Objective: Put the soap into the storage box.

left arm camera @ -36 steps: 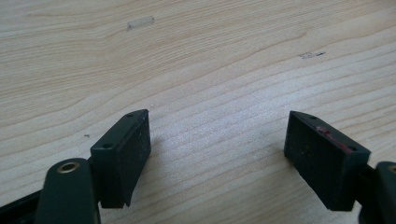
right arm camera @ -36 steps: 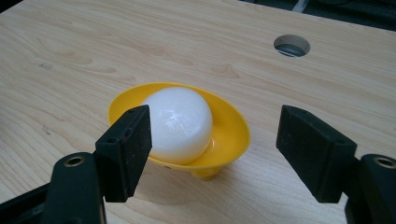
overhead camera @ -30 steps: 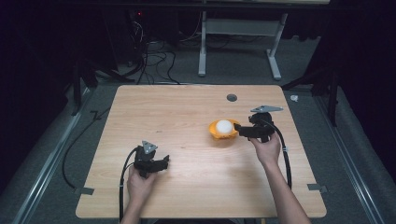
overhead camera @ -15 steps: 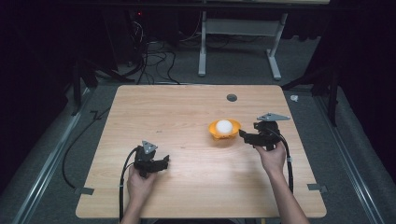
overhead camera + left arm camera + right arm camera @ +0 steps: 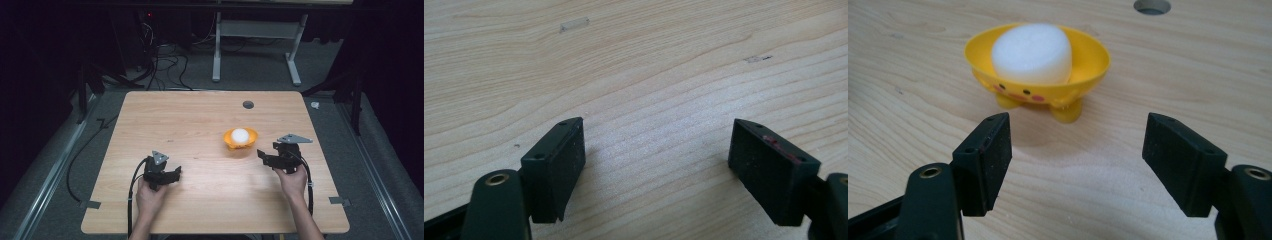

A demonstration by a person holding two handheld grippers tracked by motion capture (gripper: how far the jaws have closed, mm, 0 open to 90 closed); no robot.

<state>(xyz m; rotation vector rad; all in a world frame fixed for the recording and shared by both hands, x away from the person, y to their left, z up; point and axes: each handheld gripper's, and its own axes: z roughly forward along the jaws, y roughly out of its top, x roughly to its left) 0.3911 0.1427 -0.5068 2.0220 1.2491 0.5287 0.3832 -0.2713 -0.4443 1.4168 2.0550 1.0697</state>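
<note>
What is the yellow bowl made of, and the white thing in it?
The bowl looks like smooth, slightly shiny plastic, with a printed face and moulded feet. The white lump looks like foam or sponge: matte with a fine grainy surface, though that is a guess from its look.

A light wooden table (image 5: 200,125) carries a yellow footed bowl (image 5: 240,140) right of its middle.

We see the bowl (image 5: 240,139) standing on the table (image 5: 200,120), right of centre, with the foam ball (image 5: 240,134) in it. Our right gripper (image 5: 265,156) lies just right of it, our left gripper (image 5: 172,175) well apart at the near left.
</note>
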